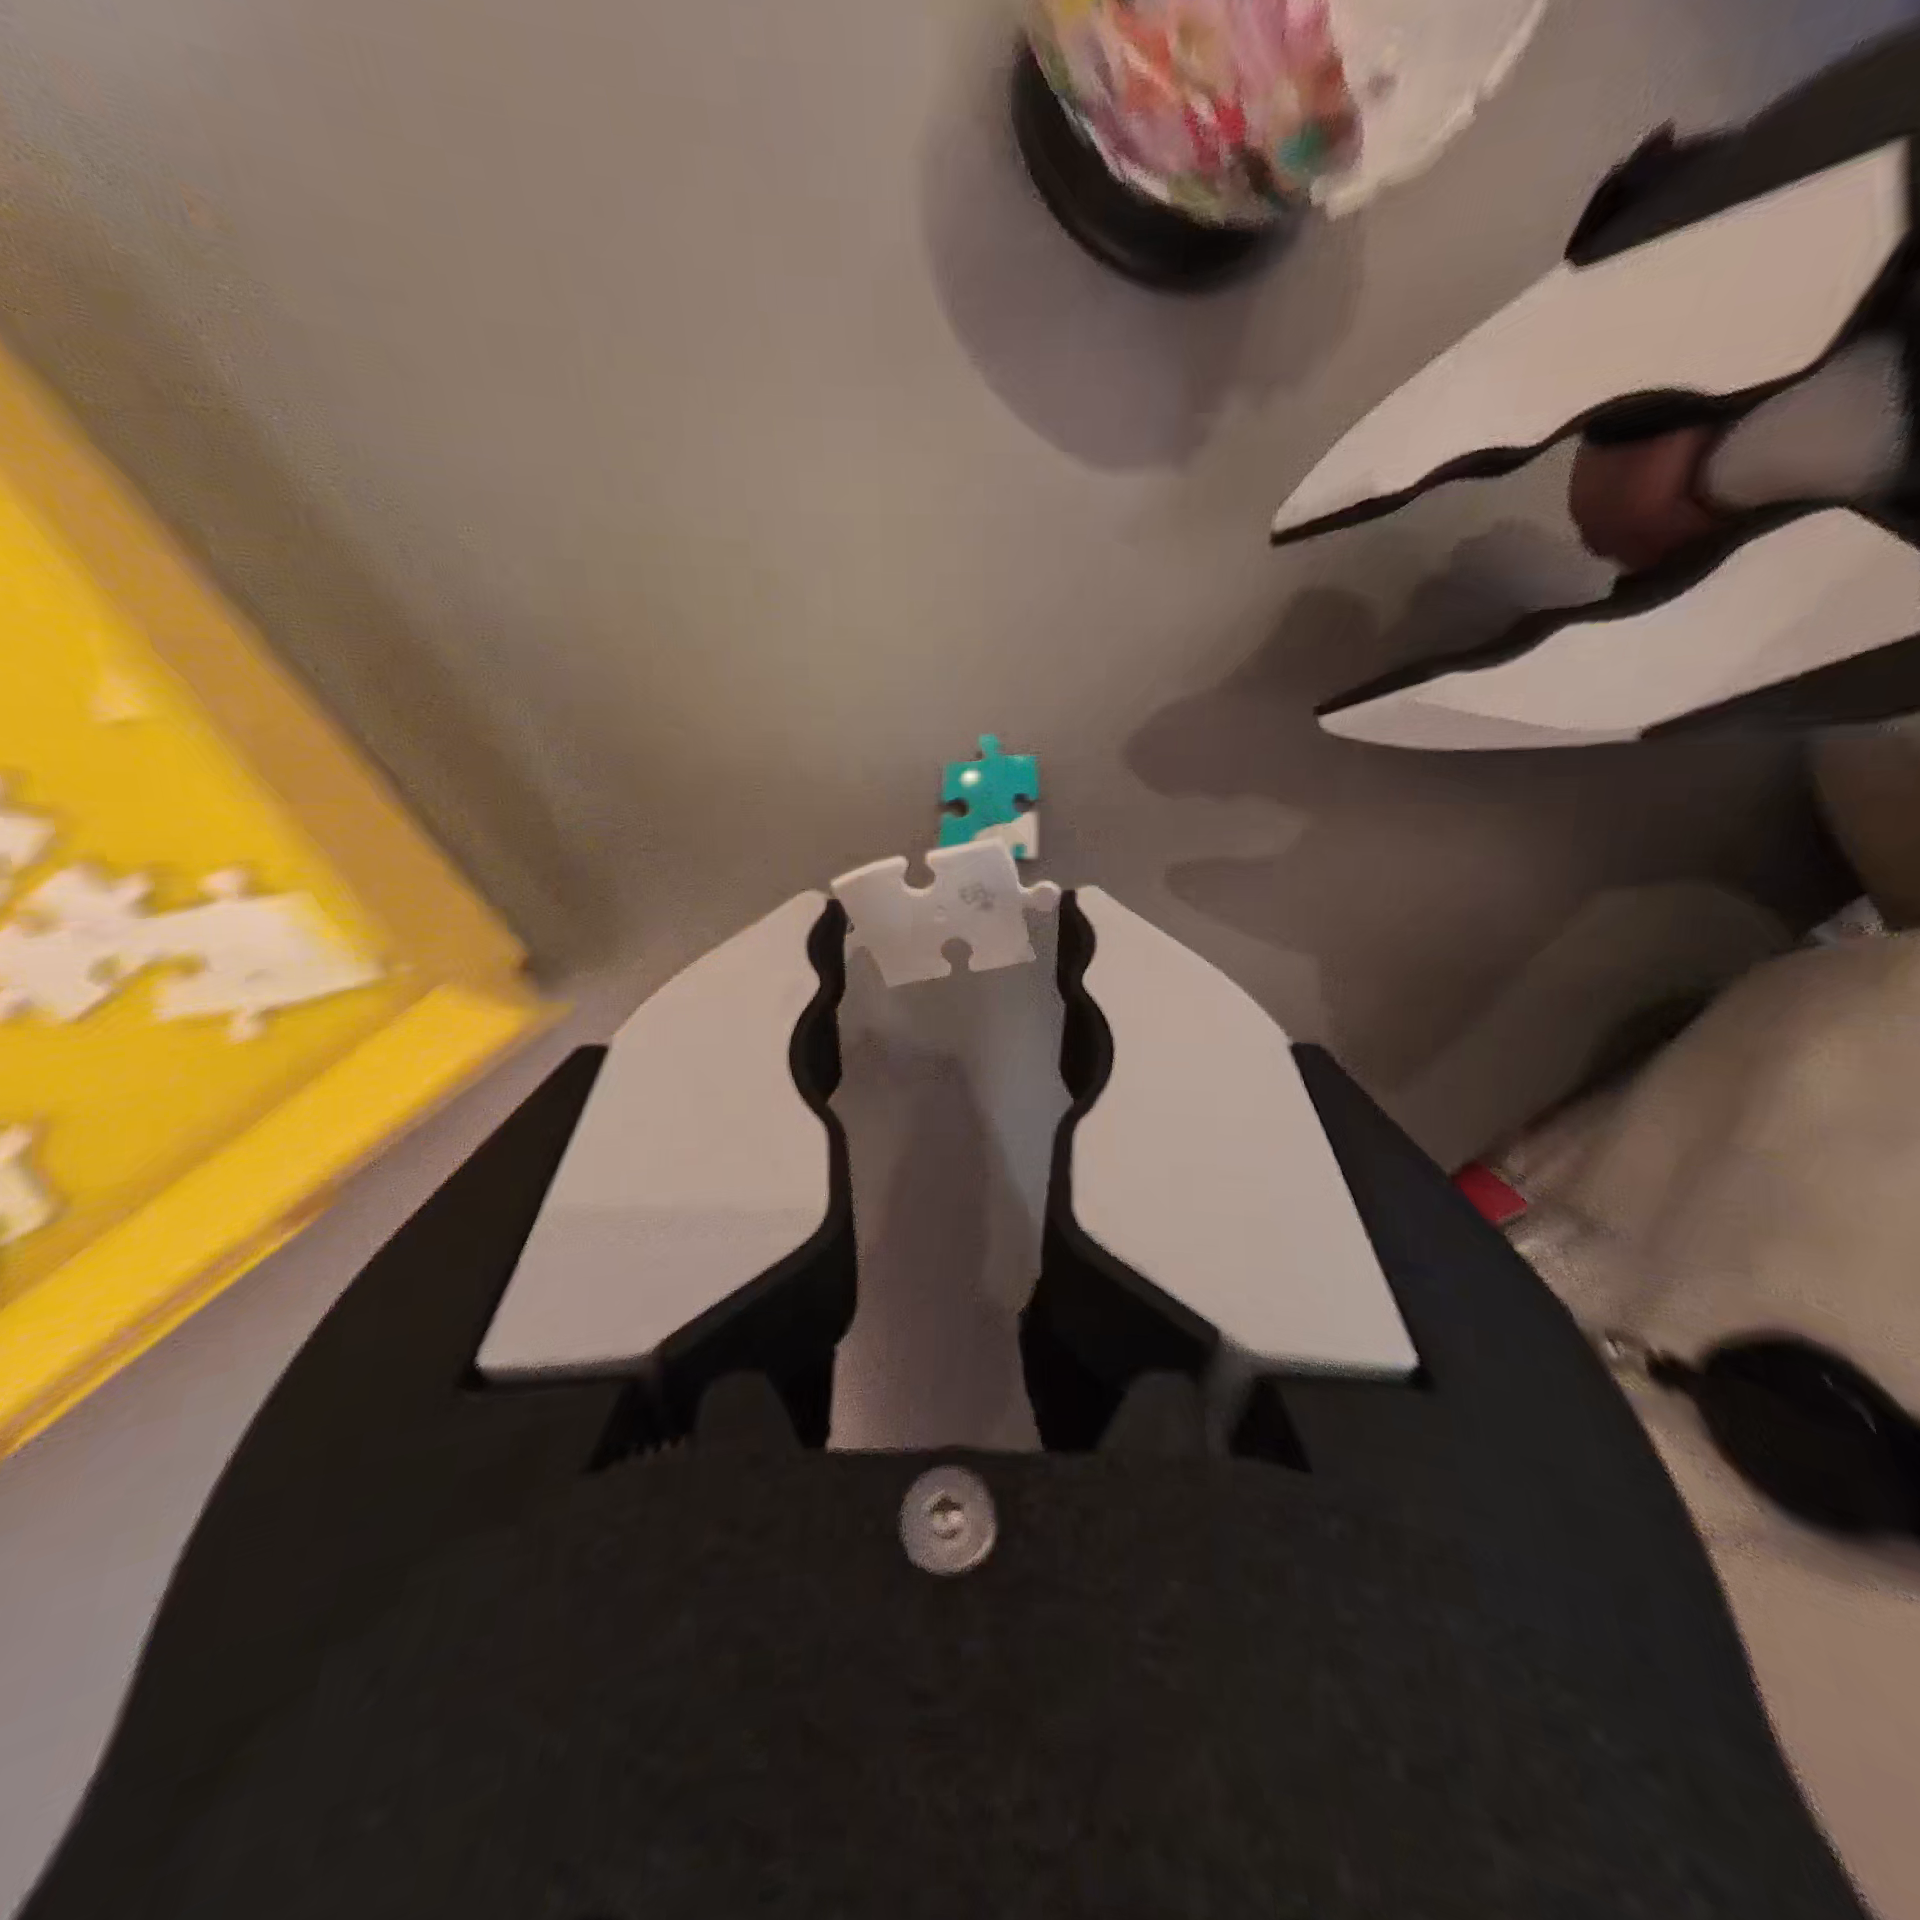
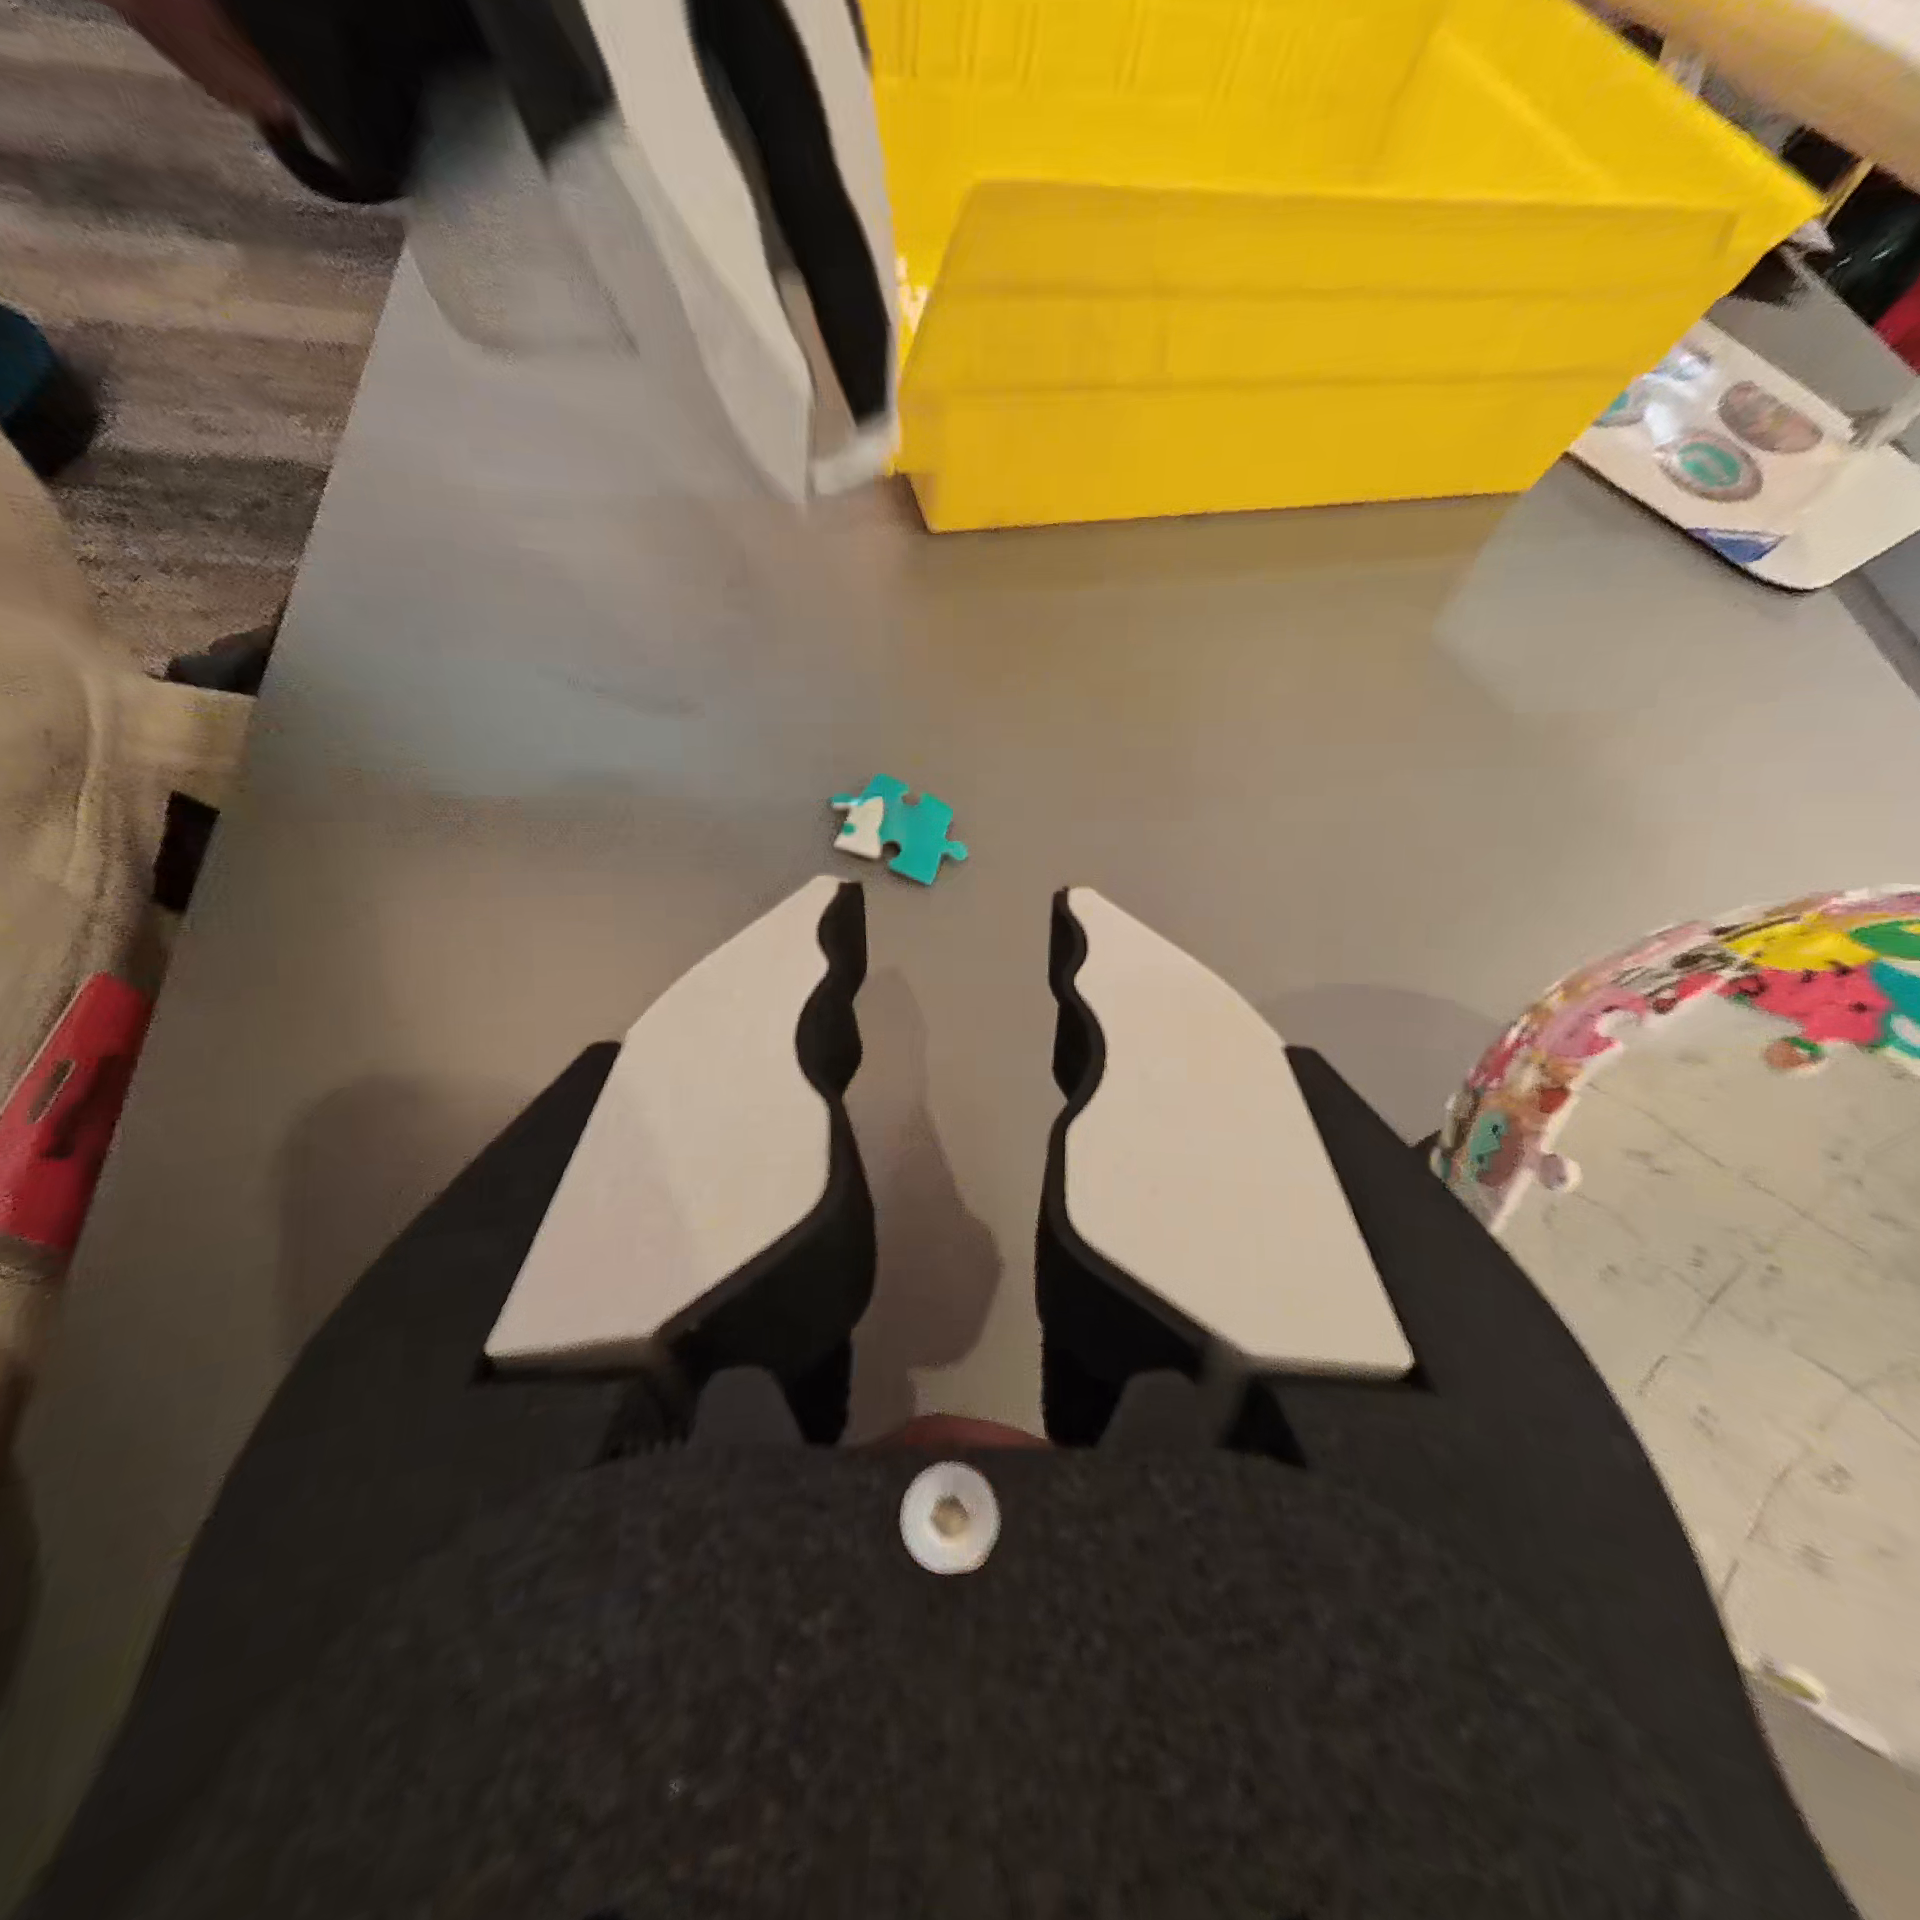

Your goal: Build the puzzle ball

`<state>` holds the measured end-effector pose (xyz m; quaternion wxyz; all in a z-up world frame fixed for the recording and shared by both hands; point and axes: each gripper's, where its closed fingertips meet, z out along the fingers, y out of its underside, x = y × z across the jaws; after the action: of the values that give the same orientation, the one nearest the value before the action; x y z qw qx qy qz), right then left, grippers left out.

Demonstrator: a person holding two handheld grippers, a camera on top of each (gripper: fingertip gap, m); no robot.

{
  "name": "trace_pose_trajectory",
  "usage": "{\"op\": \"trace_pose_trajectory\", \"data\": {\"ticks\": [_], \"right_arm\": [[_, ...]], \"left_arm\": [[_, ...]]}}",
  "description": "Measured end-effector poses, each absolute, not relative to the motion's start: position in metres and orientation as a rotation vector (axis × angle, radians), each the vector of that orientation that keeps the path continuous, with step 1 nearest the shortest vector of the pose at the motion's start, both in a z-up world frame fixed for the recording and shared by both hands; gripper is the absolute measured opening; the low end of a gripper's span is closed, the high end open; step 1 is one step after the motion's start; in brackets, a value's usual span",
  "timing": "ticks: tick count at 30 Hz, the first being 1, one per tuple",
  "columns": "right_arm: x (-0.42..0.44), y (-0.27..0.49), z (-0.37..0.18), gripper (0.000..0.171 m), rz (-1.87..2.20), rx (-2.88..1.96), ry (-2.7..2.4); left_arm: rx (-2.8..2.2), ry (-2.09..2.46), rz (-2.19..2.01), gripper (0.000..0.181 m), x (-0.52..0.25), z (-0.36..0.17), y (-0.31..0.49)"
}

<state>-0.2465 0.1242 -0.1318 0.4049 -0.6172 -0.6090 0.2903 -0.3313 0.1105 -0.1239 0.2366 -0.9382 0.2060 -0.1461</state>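
White puzzle piece [image 1: 940,928] between left gripper [image 1: 943,914] fingertips

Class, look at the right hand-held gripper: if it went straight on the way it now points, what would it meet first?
Probably the teal puzzle piece lying on the grey table, just beyond and slightly left of the open, empty right hand-held gripper. Depth is uncertain; tilted down, it might touch the table first.

Left gripper [image 1: 943,914] with fingers clamped at the tips, right gripper [image 2: 958,899] spread, empty.
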Motion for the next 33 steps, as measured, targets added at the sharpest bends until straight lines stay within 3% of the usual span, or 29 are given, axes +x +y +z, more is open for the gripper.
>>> {"op": "trace_pose_trajectory", "data": {"ticks": [5, 12, 15, 19, 24, 28, 30, 33], "right_arm": [[-0.252, 0.109, -0.139, 0.031, 0.754, -1.563, -1.597], [-0.252, 0.104, -0.141, 0.031, 0.707, -1.53, -1.626], [-0.25, 0.105, -0.139, 0.032, 0.715, -1.532, -1.616], [-0.245, 0.111, -0.135, 0.032, 0.718, -1.537, -1.583], [-0.242, 0.116, -0.137, 0.032, 0.721, -1.555, -1.568], [-0.239, 0.121, -0.14, 0.032, 0.691, -1.569, -1.566], [-0.238, 0.123, -0.141, 0.032, 0.693, -1.578, -1.561], [-0.237, 0.124, -0.146, 0.032, 0.673, -1.581, -1.574]], "left_arm": [[-2.751, 0.611, -0.043, 0.039, -0.321, -0.17, 0.167], [-2.909, 0.513, -0.034, 0.04, -0.32, -0.196, 0.172], [-2.839, 0.528, 0.02, 0.067, -0.325, -0.183, 0.161], [-2.542, 0.592, -0.069, 0.061, -0.313, -0.155, 0.137], [-2.503, 0.612, -0.21, 0.063, -0.294, -0.178, 0.123], [-2.48, 0.665, -0.116, 0.049, -0.301, -0.193, 0.123], [-2.447, 0.661, -0.181, 0.029, -0.295, -0.194, 0.122], [-2.411, 0.648, -0.205, 0.026, -0.292, -0.194, 0.12]]}}
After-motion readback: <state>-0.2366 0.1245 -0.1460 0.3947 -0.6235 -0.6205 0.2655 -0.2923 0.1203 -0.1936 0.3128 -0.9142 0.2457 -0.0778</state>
